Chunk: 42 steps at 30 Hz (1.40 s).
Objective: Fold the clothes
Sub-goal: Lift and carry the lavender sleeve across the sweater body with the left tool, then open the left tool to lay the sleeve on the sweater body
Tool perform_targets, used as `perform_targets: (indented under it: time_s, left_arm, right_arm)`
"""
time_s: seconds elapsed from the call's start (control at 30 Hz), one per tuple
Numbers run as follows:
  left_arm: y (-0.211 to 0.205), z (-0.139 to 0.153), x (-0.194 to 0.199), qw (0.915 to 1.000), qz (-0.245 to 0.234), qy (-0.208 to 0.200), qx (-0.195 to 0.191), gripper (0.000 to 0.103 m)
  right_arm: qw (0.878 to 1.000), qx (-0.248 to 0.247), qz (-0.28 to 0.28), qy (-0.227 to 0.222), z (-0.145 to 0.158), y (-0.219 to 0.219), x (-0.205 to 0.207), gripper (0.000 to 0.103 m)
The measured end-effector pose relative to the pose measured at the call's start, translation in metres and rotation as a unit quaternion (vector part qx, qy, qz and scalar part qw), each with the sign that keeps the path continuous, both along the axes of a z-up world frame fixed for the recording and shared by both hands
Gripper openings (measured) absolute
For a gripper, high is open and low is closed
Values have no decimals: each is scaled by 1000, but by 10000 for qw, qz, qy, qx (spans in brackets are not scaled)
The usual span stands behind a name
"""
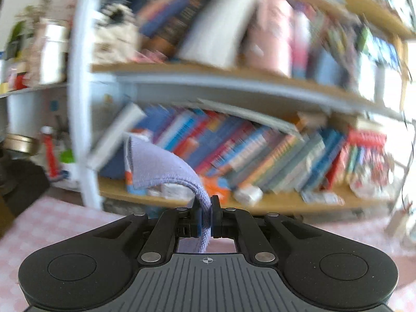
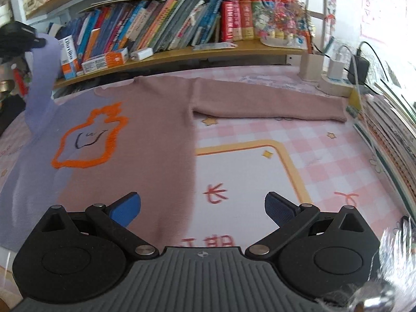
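**Lifting one sleeve while the other tool waits**

Pinching the lavender sleeve (image 1: 161, 166) by its ribbed cuff, the left tool (image 1: 205, 217) has its jaws clamped tight on the knit, and the fabric arches up in front of the bookshelf (image 1: 234, 78). That view is pretty blurry, so I can't make out much beyond rows of books and the pink checked cover below.

From the right side you get the full picture: the sweater (image 2: 145, 140) lies flat on the bench (image 2: 325, 150), half lavender and half dusty pink, with an orange outlined shape and a little face stitched on the chest. Its pink sleeve (image 2: 267, 101) is stretched straight out toward the chargers (image 2: 338, 70) and cables at the far corner. The lavender sleeve rises off the bench at the far left, up to the left tool there.

The right tool (image 2: 202, 208) hangs low over the sweater's side edge, jaws spread wide with nothing between them, blue pads (image 2: 280, 210) showing.
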<state>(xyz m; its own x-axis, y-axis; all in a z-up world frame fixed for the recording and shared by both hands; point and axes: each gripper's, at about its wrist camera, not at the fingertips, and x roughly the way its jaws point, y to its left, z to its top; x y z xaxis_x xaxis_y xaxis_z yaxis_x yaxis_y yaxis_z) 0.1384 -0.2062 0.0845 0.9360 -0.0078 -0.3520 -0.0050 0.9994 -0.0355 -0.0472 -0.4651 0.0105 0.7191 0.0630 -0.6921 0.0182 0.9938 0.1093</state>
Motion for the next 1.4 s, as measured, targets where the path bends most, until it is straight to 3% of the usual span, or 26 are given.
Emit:
perform_targets:
  time_s: [0.4,0.53,0.63,0.7,0.77,0.9,0.97,1.07,1.17,1.27,1.4]
  left_arm:
    - [-78,-67,24,9930,-382,930,623,6]
    - [-89,-81,33,9877,-402,1296,772,14]
    - [-99,-84,33,9826,-678,1588,681,33]
    - [-108,-73,20,9836,-930,1439,573,58]
    - [-114,-58,1,9843,-1237,1174,452,70]
    - [-112,-25,-40,9806,-1821,698,205,72]
    - [-98,-13,-58,9822,-1814,469,161,73]
    - [-59,-11,-82,9906,-1277,396,274,73]
    - [-14,-23,-102,9947,-615,655,503,73]
    - [38,-40,-130,9927,81,1055,577,73]
    - [96,-63,-165,9834,839,1534,477,73]
  right_arm:
    - [9995,10,-238,210,-9,-38,-2,103]
    - [9994,39,-249,254,-11,-43,-2,103]
    - [9994,43,-224,249,-11,-43,-3,103]
    - [9995,52,-201,225,-10,-43,-2,103]
    - [9996,86,-183,216,-10,-43,-1,103]
    - [9994,248,-6,244,-12,-34,7,103]
    - [9991,302,156,251,-12,-25,11,103]
    - [9986,279,404,221,-10,-9,13,103]
    - [9983,263,485,164,-7,1,10,103]
    - [9987,263,392,172,-6,7,8,103]
    - [9993,235,125,268,-7,11,4,102]
